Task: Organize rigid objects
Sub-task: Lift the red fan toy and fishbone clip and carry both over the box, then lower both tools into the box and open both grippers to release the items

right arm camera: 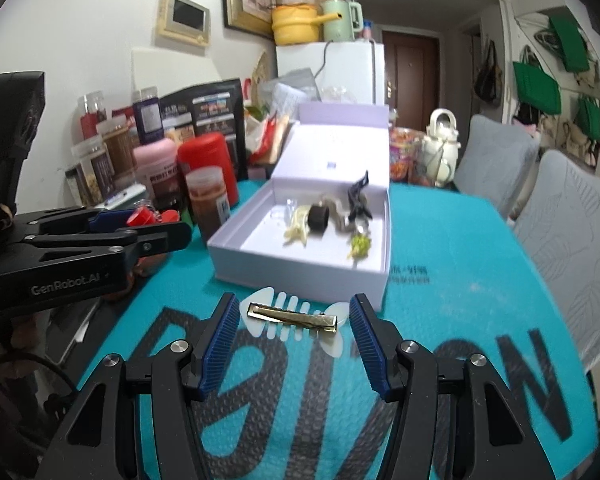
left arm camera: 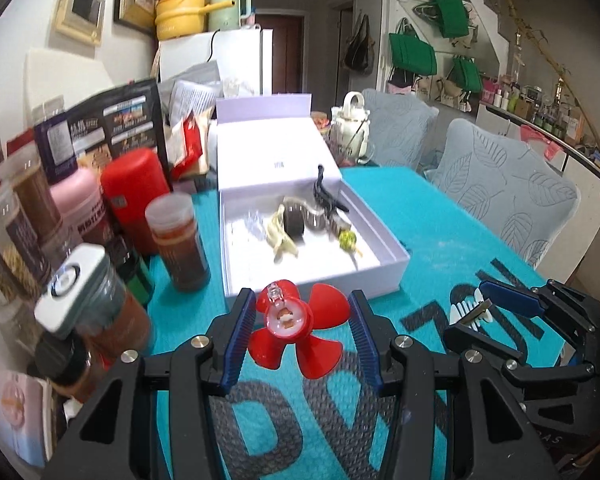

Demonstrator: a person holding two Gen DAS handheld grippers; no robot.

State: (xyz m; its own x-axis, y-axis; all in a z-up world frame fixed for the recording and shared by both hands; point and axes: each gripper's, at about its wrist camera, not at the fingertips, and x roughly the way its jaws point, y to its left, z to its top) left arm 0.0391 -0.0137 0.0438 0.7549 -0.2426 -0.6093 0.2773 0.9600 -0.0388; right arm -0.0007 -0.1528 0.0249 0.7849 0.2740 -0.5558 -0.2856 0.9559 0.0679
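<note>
My left gripper (left arm camera: 302, 334) stands wide open around the red flower-shaped clip (left arm camera: 296, 330), its pads on either side and not touching, so that closing would catch the round middle. My right gripper (right arm camera: 294, 334) is just as wide around the white fishbone hair clip (right arm camera: 294, 316), lying flat on the teal mat (right arm camera: 440, 312), metal bar up. Both lie just near of the open white box (right arm camera: 300, 270), where other clips already sit, so I judge each is bound there.

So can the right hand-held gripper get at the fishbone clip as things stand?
Probably yes. The right hand-held gripper is open with the fishbone clip lying flat on the table between its fingers, nothing over it; the box sits just behind.
</note>
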